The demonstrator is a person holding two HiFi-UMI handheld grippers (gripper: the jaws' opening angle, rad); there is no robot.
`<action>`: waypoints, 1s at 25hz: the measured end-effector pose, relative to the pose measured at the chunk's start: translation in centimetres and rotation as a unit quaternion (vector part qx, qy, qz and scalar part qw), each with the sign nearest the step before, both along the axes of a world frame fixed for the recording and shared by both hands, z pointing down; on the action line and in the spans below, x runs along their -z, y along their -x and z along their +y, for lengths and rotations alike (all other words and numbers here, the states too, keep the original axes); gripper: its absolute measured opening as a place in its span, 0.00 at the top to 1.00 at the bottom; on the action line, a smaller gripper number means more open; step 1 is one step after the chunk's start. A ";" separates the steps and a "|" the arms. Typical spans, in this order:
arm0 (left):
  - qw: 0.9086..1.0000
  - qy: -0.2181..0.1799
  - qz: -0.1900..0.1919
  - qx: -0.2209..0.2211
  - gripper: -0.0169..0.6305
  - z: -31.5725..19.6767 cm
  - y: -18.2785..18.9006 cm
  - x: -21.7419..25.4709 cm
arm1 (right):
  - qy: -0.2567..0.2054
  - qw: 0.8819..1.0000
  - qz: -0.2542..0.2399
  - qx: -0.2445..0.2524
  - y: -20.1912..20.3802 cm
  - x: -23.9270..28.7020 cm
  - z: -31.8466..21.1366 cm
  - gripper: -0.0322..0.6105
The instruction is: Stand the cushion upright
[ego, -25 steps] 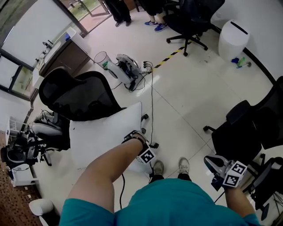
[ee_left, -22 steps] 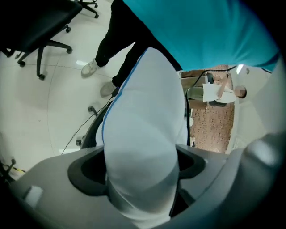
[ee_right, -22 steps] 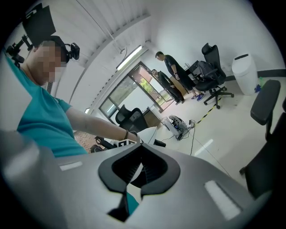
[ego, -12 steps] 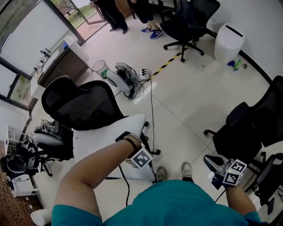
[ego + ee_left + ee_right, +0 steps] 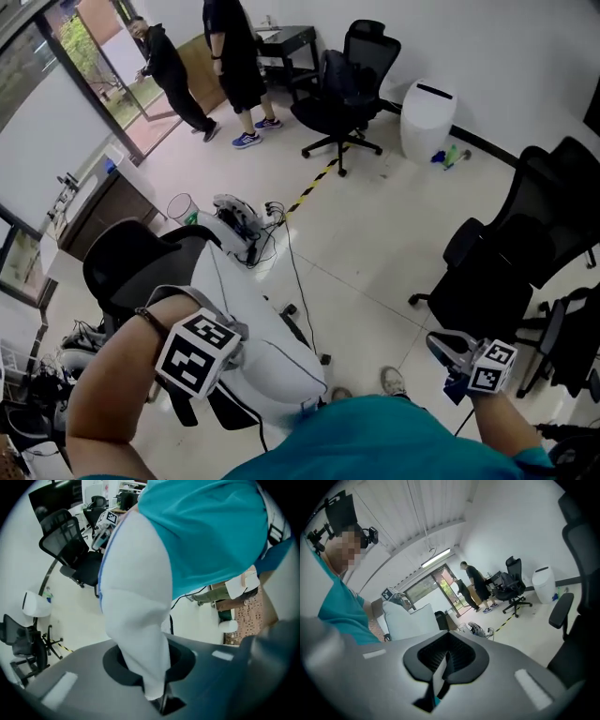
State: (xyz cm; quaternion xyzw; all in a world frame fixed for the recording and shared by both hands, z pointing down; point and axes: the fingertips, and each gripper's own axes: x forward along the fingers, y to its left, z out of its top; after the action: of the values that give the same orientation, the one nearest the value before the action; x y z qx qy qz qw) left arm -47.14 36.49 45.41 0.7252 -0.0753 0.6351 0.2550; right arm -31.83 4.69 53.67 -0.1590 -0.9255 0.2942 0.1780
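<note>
The person's teal shirt (image 5: 375, 436) fills the bottom edge of the head view. Just before it, at the left, the left gripper (image 5: 158, 696) points steeply down. Its jaws have just been closing and now pinch a thin corner of the white cushion (image 5: 272, 361). The cushion hangs raised close to the person's body, long side up and bulging below the pinched corner. Its lower end is hidden behind the arm and shirt.

At the right, well apart from the cushion, the right gripper (image 5: 438, 679) is held near level. Its jaws are pressed together with nothing between them.

Directly behind the cushion stands a black mesh office chair (image 5: 122, 272). To the right, two more black chairs (image 5: 497, 272) crowd the pale tiled floor (image 5: 375, 225). Beyond the cushion, a white device with tangled cables (image 5: 239, 220) lies on the tiles near a strip of black-and-yellow tape (image 5: 314, 183). Farther off are another black office chair (image 5: 352, 80), a white bin (image 5: 427, 117) against the wall, and two people (image 5: 230, 66) by the glass doorway.
</note>
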 end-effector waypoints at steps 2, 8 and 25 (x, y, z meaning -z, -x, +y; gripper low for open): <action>1.000 -0.028 -0.003 0.008 0.88 -0.9 -0.4 2.4 | 0.005 1.000 -0.009 -0.025 -2.0 -0.1 -0.1 0.95; 0.996 -0.082 -0.018 -0.018 0.88 -7.8 -1.1 9.4 | -0.010 0.990 -0.049 -0.131 -10.4 2.3 -4.2 0.95; 0.986 -0.149 0.028 -0.064 0.87 -48.8 -19.8 14.3 | -0.075 0.937 -0.079 -0.333 -44.6 7.0 -24.5 0.95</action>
State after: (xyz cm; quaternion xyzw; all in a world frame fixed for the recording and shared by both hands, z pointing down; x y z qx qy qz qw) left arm -27.37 -12.31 31.13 0.7758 -0.1151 0.6115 0.1049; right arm 12.81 -19.77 46.65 0.1491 -0.9558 0.2531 0.0081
